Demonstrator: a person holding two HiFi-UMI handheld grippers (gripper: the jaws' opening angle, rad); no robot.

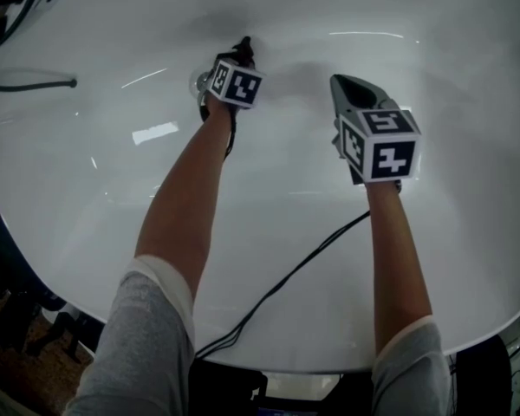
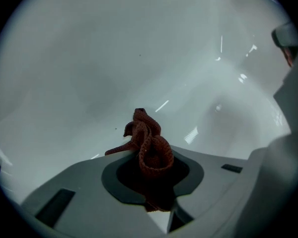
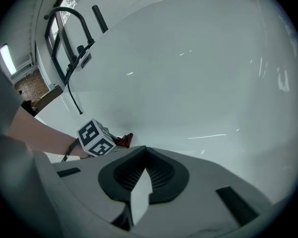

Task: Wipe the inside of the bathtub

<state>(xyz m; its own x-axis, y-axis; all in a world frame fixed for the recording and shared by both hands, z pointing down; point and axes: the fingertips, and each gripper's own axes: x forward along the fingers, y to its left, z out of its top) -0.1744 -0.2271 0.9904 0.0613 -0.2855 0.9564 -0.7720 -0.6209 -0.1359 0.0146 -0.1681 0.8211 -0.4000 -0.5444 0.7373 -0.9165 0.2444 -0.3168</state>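
I look down into a white bathtub (image 1: 433, 50). Low on the tub's inner wall, my left gripper (image 1: 241, 52) is shut on a crumpled dark red cloth (image 2: 149, 143), which bunches out past the jaws and rests against the white surface. The right gripper view also shows the cloth (image 3: 125, 140), just beyond the left gripper's marker cube (image 3: 95, 138). To the right of the left one, my right gripper (image 1: 348, 85) hovers over the tub floor. Its jaws are shut, tips together, with nothing between them (image 3: 145, 155).
A chrome drain fitting (image 1: 197, 83) sits just left of the left gripper. A black cable (image 1: 286, 276) trails from the grippers over the near rim. A black hose (image 1: 30, 83) lies at the far left, and dark fixtures (image 3: 69, 29) stand past the tub's end.
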